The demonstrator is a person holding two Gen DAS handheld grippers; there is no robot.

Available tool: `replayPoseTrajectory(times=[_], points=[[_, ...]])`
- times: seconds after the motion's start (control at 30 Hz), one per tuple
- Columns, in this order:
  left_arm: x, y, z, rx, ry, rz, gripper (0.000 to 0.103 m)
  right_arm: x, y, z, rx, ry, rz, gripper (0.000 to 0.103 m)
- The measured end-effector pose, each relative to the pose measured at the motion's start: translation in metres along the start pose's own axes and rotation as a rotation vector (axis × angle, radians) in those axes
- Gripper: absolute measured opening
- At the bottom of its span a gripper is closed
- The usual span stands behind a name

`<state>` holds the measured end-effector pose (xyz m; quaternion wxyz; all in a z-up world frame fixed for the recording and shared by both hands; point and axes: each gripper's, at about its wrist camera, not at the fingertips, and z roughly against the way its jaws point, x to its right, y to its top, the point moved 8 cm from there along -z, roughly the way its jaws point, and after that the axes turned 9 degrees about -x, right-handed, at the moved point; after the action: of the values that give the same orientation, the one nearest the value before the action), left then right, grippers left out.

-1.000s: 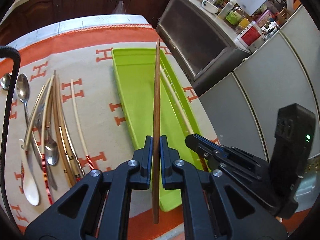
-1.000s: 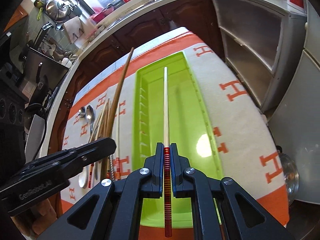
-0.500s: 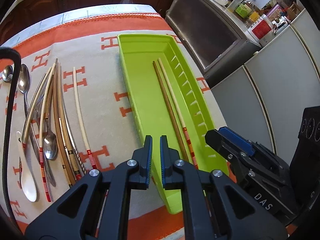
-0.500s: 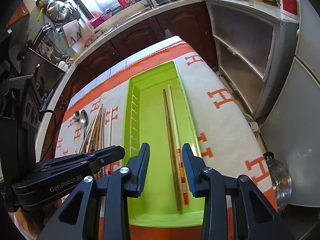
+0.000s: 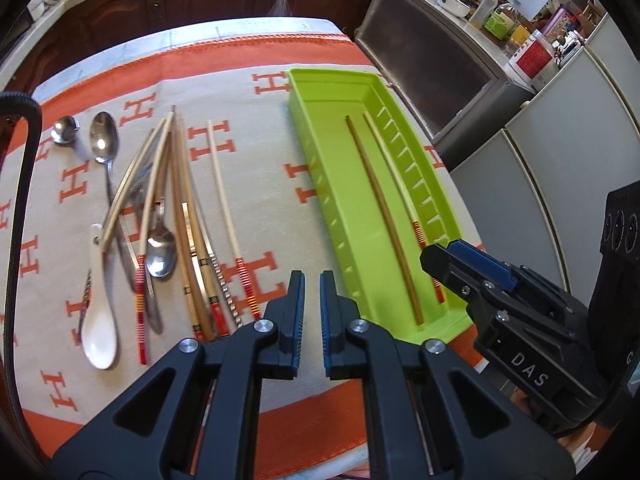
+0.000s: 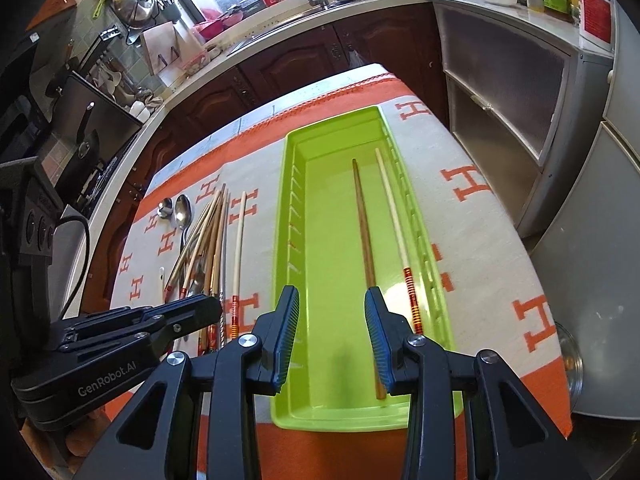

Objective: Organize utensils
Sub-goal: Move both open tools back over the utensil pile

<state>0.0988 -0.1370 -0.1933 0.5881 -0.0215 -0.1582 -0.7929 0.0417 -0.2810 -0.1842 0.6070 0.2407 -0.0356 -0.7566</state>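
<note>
A lime-green tray lies on the patterned cloth. Inside it, side by side, rest a brown chopstick and a cream chopstick with red bands. My left gripper is shut and empty, above the cloth just left of the tray. My right gripper hovers open over the tray's near end with nothing between its fingers. A heap of chopsticks, metal spoons and a white spoon lies to the left.
One cream chopstick lies alone between the heap and the tray. A black cable runs along the left edge. Grey cabinets stand close by the table's right side, and dark wooden cupboards behind its far end.
Both grippers let go of their chopsticks, which now lie in the tray. The right gripper opened. The left gripper stayed shut and shifted left from over the tray toward the heap.
</note>
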Motion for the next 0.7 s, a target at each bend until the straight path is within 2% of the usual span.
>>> replayPoseTrajectory(times=[0.3, 0.47, 0.6, 0.7], points=[[-0.039, -0.016, 0.032, 0.087, 0.021, 0.058, 0.005, -0.036, -0.012, -0.006, -0.032, 0.018, 0.07, 0.035], [-0.068, -0.021, 0.05, 0.117, 0.013, 0.11, 0.005, -0.059, -0.013, -0.007, -0.042, 0.026, 0.114, 0.035], [-0.1, -0.024, 0.06, 0.139, 0.04, 0.149, 0.005, -0.076, -0.011, -0.012, -0.06, 0.032, 0.142, 0.035], [-0.121, -0.027, 0.062, 0.135, 0.048, 0.174, 0.011, -0.086, -0.008, -0.017, -0.071, 0.037, 0.163, 0.035]])
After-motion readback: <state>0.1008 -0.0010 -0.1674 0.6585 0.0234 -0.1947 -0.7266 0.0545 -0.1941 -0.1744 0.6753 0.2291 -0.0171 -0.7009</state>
